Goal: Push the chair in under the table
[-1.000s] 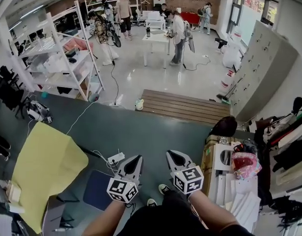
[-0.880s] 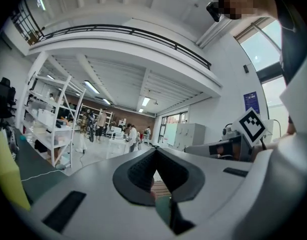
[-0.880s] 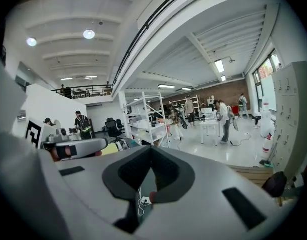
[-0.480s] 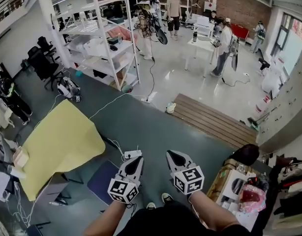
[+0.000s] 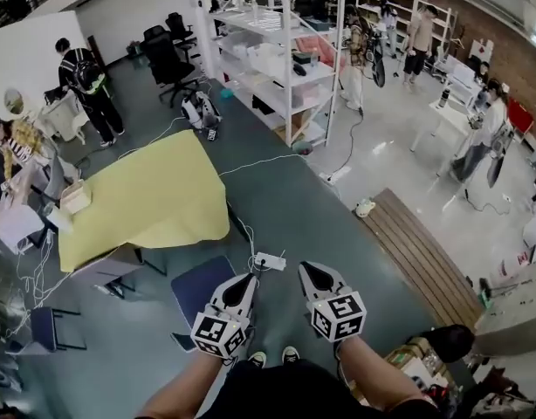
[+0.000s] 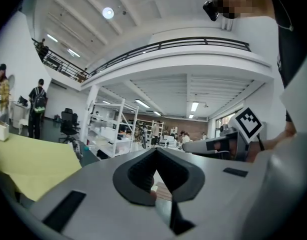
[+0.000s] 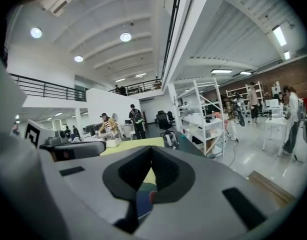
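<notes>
Here, the table draped in a yellow cloth (image 5: 141, 195) stands at the left. The dark blue padded chair (image 5: 198, 288) sits just off its near corner, not tucked beneath. The left gripper (image 5: 248, 279) hovers by the seat's right edge, jaws pressed together on nothing. Beside it, the right gripper (image 5: 305, 270) is likewise closed and empty.

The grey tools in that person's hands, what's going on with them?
A person holds a left tool and a right tool out in front, both shut with nothing in them. Just ahead of the left tool stands a blue chair, out in the open beside the yellow-covered table. Neither tool seems to touch the chair, so pushing it in has not begun. Other people are busy farther off, around the white shelves.
</notes>
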The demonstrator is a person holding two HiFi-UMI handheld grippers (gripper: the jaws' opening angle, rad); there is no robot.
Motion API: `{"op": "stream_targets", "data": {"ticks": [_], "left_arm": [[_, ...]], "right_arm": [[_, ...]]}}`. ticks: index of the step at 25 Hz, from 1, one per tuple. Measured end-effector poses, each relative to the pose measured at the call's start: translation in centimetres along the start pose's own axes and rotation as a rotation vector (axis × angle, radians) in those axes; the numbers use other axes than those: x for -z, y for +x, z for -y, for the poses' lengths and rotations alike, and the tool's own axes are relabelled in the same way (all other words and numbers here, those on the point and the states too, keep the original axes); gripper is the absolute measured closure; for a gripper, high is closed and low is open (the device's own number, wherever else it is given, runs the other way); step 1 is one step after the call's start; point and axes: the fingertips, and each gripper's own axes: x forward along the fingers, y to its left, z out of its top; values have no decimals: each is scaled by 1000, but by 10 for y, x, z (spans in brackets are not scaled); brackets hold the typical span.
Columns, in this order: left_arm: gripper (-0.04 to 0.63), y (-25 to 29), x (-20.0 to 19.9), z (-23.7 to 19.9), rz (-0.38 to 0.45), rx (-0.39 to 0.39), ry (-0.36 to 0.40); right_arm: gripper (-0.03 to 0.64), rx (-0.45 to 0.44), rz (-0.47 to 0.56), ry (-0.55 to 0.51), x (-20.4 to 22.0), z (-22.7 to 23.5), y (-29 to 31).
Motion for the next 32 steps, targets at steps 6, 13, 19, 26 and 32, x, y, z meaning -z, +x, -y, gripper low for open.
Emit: {"op": "stream_targets", "data": {"ticks": [6, 13, 19, 26, 32], "left_arm": [[586, -65, -2, -48, 32, -271, -19], [586, -151, 2, -90, 45, -510, -31], [586, -197, 8, -111, 56, -594, -30], [586, -238, 15, -129, 57, -621, -42], [586, -269, 33, -150, 39, -644, -78]], "right_arm": [[603, -218, -44, -40, 2, -55, 41], [603, -384, -75, -68, 12, -120, 70], [603, -436, -101, -96, 23, -160, 78], [603, -452, -127, -127, 34, -206, 89], [603, -457, -159, -155, 54, -238, 101]]}}
